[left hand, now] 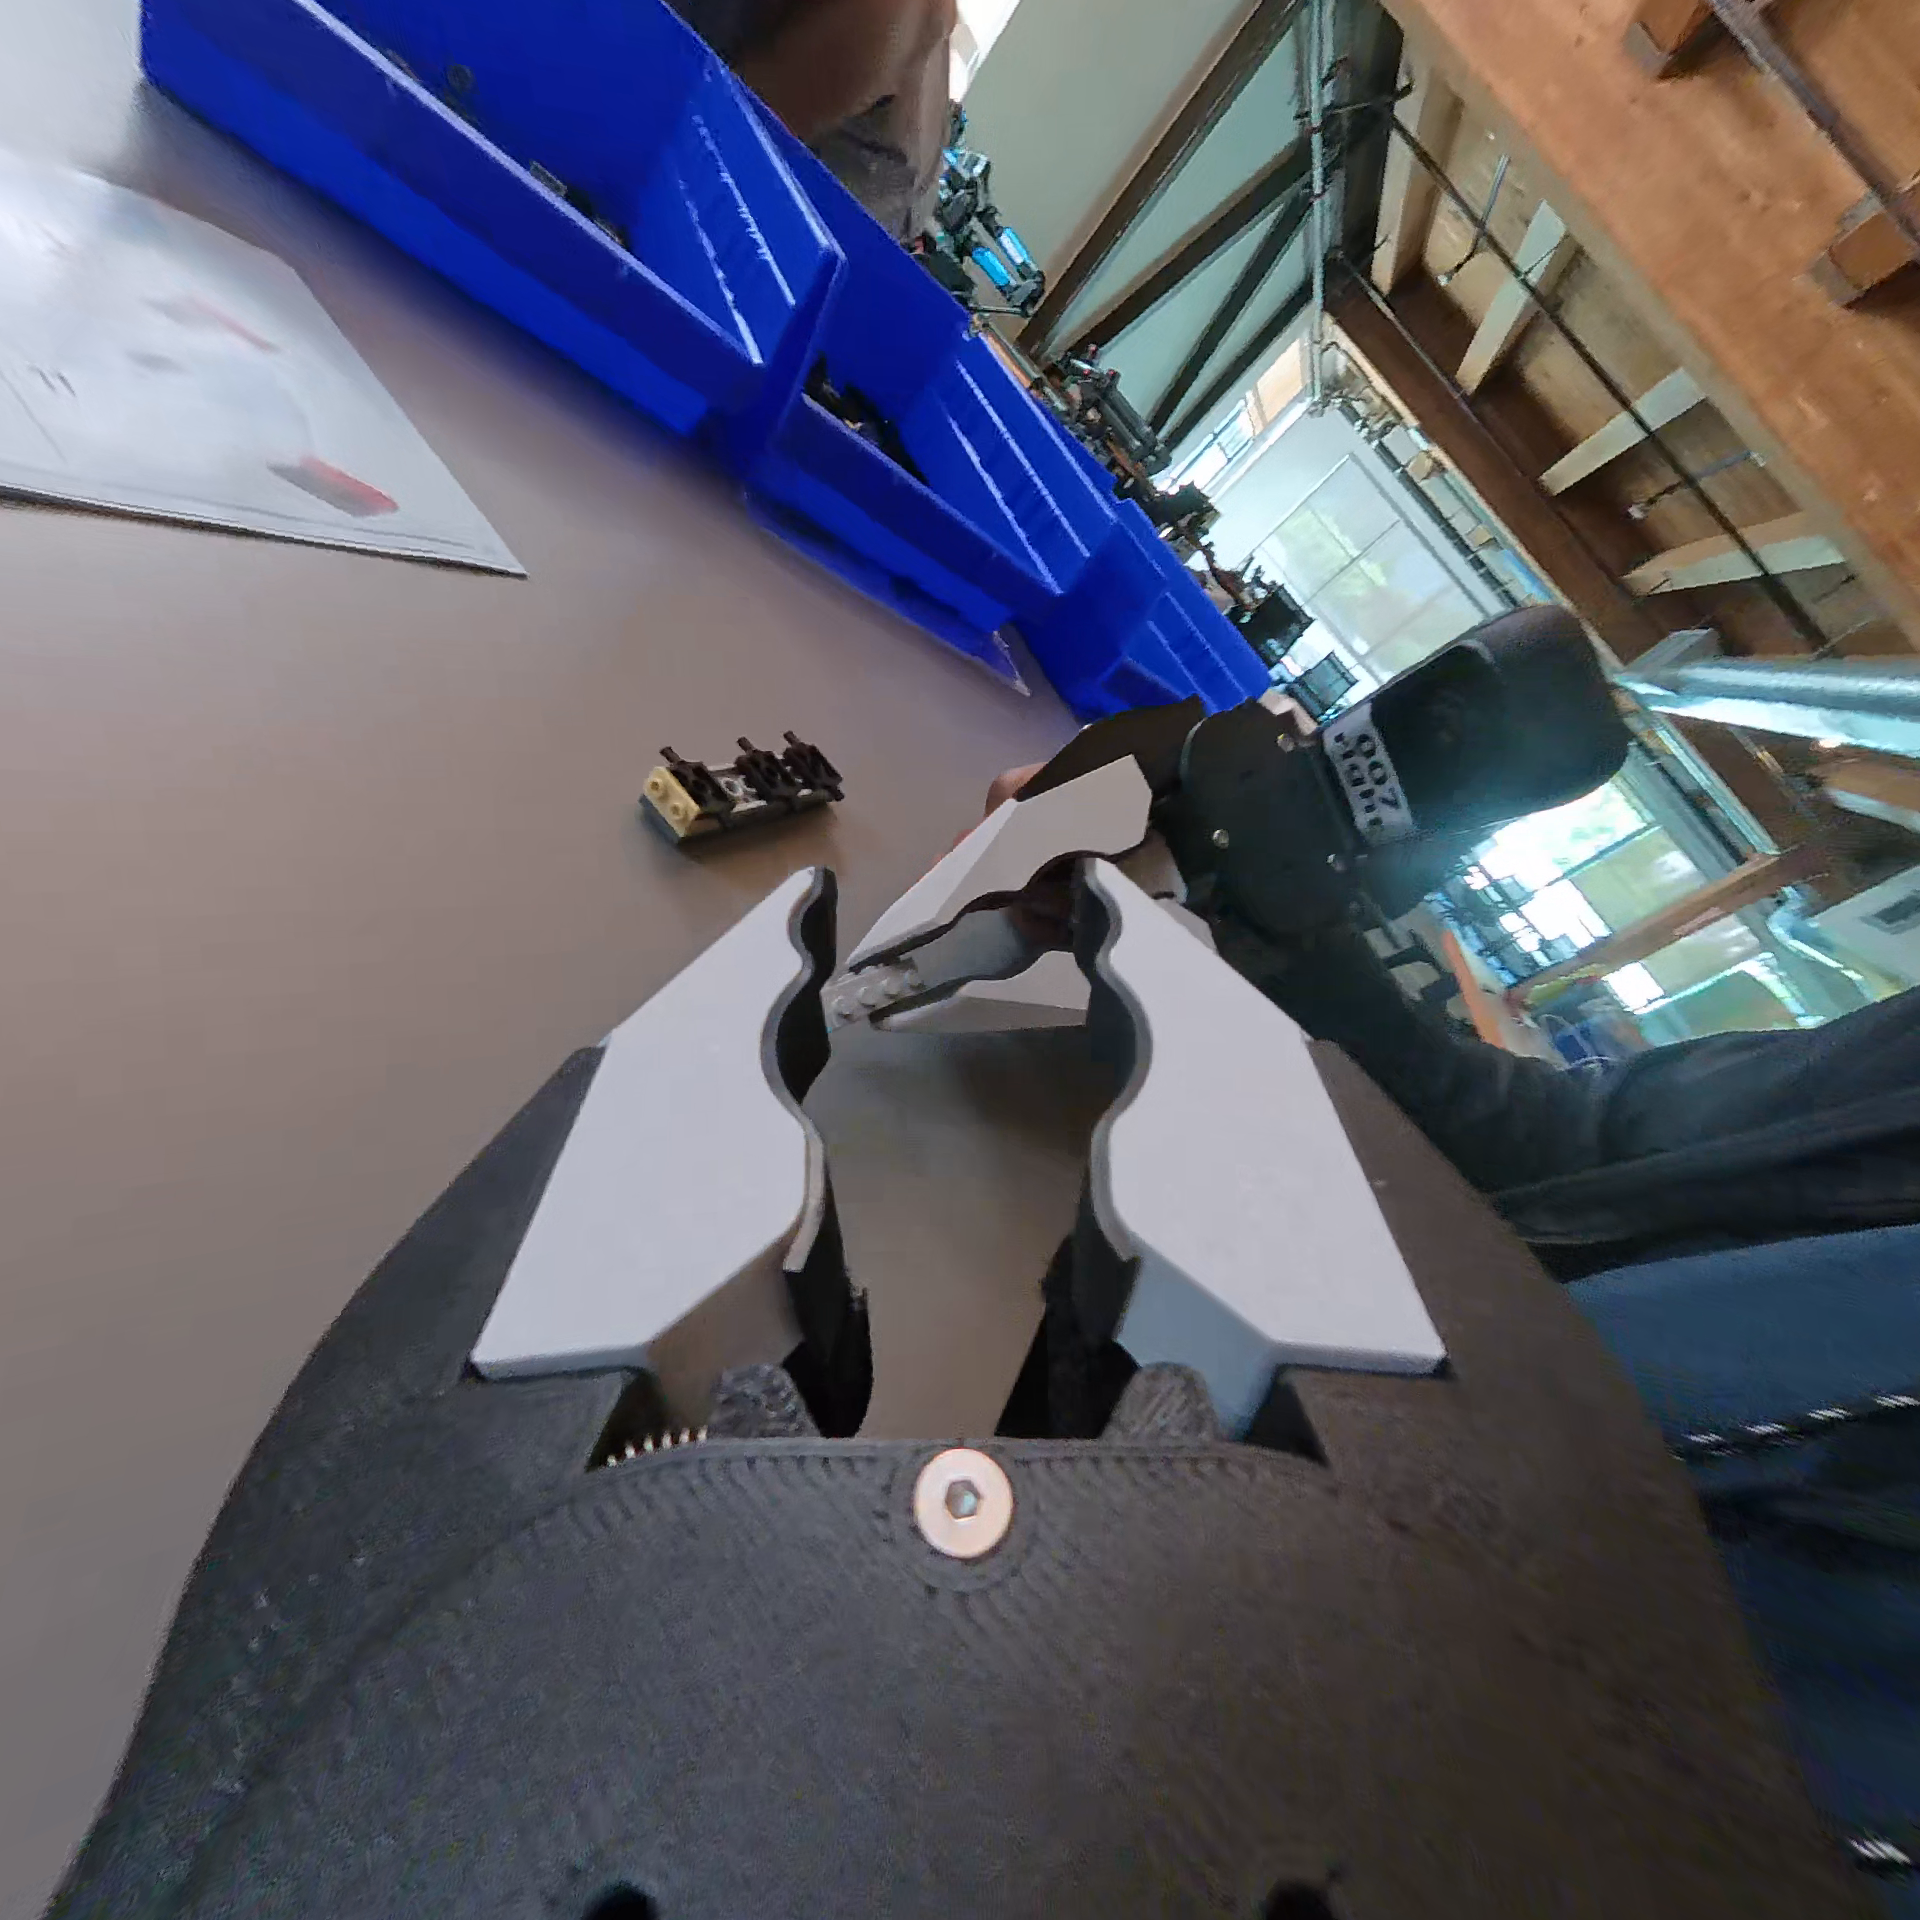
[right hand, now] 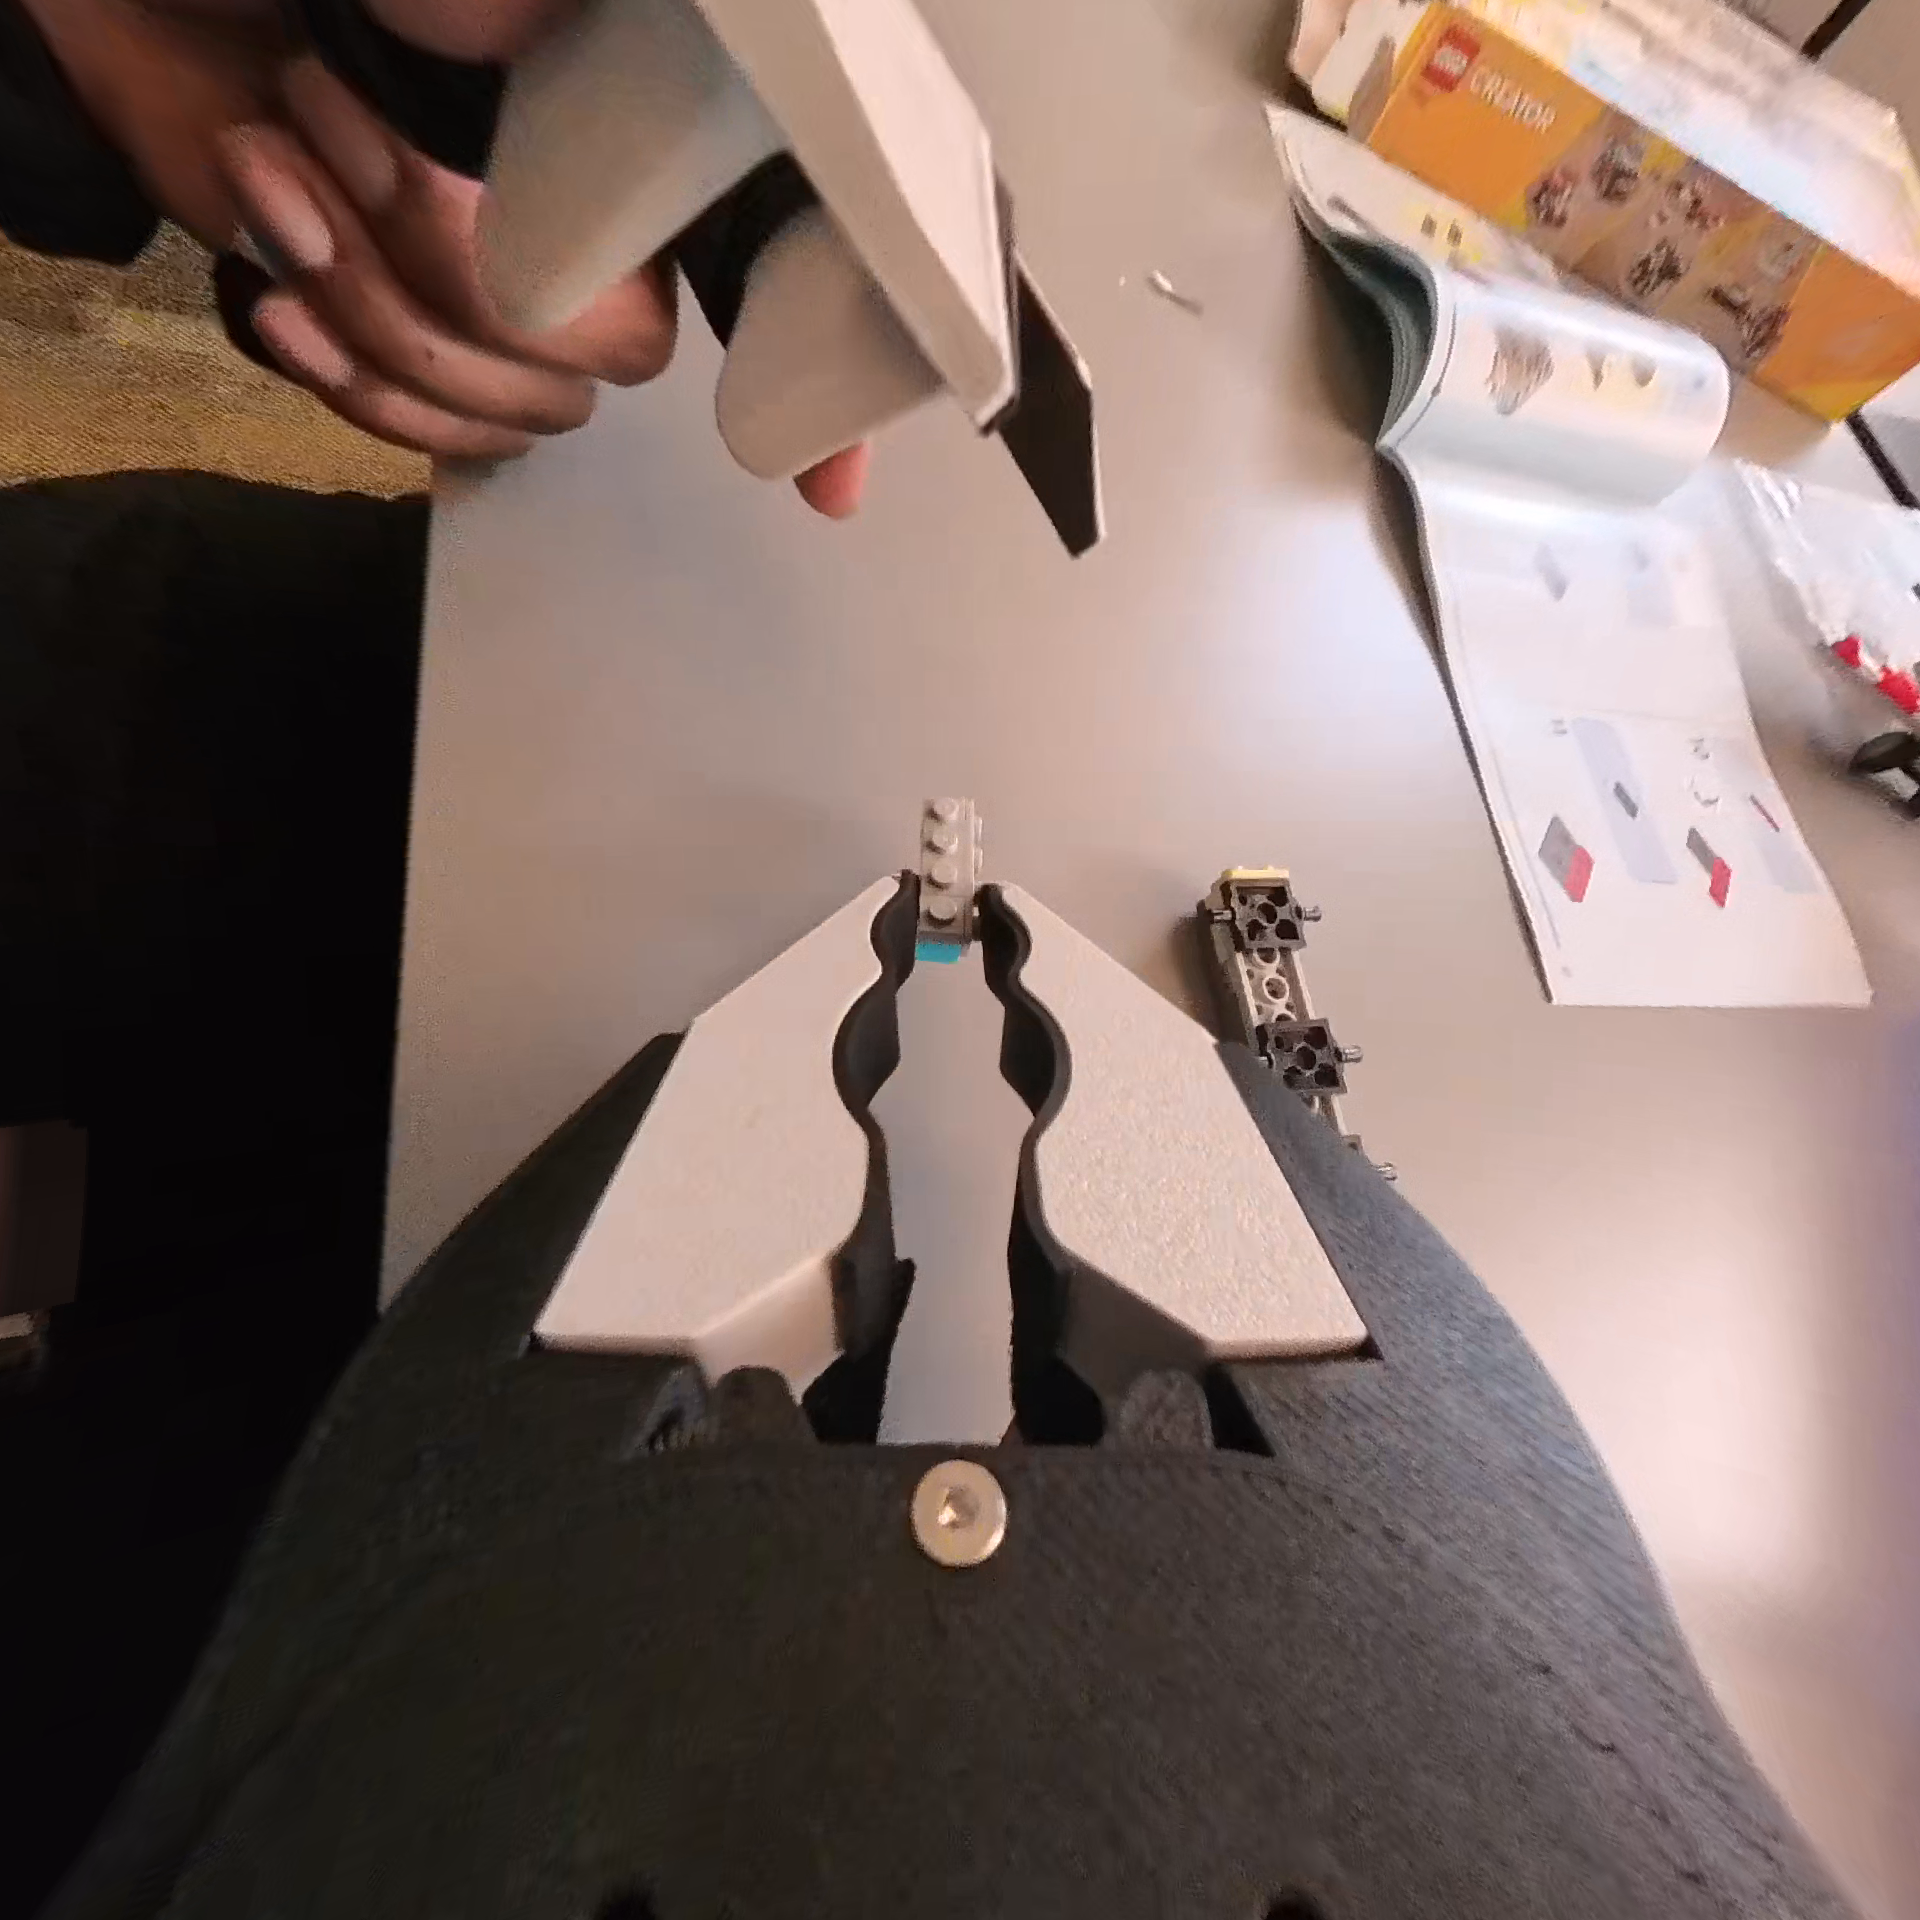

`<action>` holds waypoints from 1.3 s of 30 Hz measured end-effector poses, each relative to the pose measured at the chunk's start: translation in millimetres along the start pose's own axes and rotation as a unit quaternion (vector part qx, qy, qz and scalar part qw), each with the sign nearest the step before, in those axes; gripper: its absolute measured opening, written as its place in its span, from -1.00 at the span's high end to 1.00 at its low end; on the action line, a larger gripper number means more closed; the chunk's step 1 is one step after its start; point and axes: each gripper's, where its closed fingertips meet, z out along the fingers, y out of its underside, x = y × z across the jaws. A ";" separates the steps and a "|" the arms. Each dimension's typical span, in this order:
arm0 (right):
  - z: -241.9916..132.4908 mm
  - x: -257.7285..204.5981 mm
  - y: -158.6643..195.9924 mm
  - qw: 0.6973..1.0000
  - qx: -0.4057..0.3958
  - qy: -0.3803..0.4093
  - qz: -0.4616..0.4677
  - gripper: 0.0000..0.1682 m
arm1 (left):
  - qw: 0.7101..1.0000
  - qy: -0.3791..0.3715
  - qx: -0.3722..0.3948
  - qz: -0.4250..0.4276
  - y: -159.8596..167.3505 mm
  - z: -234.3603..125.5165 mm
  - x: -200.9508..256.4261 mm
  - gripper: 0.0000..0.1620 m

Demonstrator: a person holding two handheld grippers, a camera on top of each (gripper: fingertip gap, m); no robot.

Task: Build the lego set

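My right gripper (right hand: 948,914) is shut on a small grey studded plate (right hand: 948,862) with a teal piece under it, held above the table. In the left wrist view the same plate (left hand: 868,1000) sticks out of the right gripper (left hand: 914,987), just past my left fingertips. My left gripper (left hand: 956,894) is open and empty, and its left fingertip is close to the plate. One of its fingers (right hand: 883,208) shows at the top of the right wrist view, held by a hand. A partly built grey, tan and black lego assembly (left hand: 740,792) (right hand: 1278,997) lies on the table.
Blue bins (left hand: 727,260) stand along the far side of the table. An open instruction booklet (right hand: 1621,748) (left hand: 208,364) lies flat on the table, and a yellow lego box (right hand: 1662,156) sits behind it. Loose red and black pieces (right hand: 1881,675) lie at the right edge. A sleeved arm (left hand: 1558,1122) reaches in from the right. My hands' fingertips stand some 7 cm from each other.
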 end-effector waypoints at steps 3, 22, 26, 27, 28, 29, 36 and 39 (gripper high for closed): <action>5.7 1.6 7.6 0.999 -0.031 0.002 0.008 0.85 | 1.000 -0.010 -0.001 -0.004 1.4 0.4 -4.5 0.43; -58.4 39.9 -21.8 0.974 0.155 0.082 0.146 0.55 | 0.997 -0.066 0.005 0.034 2.9 1.7 -12.3 0.39; -90.8 54.3 -16.7 0.955 0.189 0.130 0.190 0.55 | 0.996 -0.077 0.000 0.046 4.5 3.2 -13.1 0.35; -96.2 56.0 -14.2 0.951 0.193 0.139 0.198 0.55 | 0.996 -0.080 -0.001 0.048 4.9 3.6 -13.5 0.35; -99.7 56.4 -10.9 0.949 0.194 0.145 0.204 0.55 | 0.995 -0.081 -0.003 0.049 5.3 4.1 -13.8 0.35; -101.2 56.2 -7.1 0.947 0.192 0.148 0.209 0.55 | 0.995 -0.082 -0.004 0.050 5.5 4.3 -14.0 0.35; -98.6 56.6 1.7 0.949 0.178 0.147 0.216 0.56 | 0.995 -0.088 -0.009 0.049 6.7 5.0 -15.9 0.35; -96.1 58.5 5.5 0.949 0.172 0.147 0.219 0.56 | 0.995 -0.092 -0.011 0.046 7.0 5.2 -17.2 0.35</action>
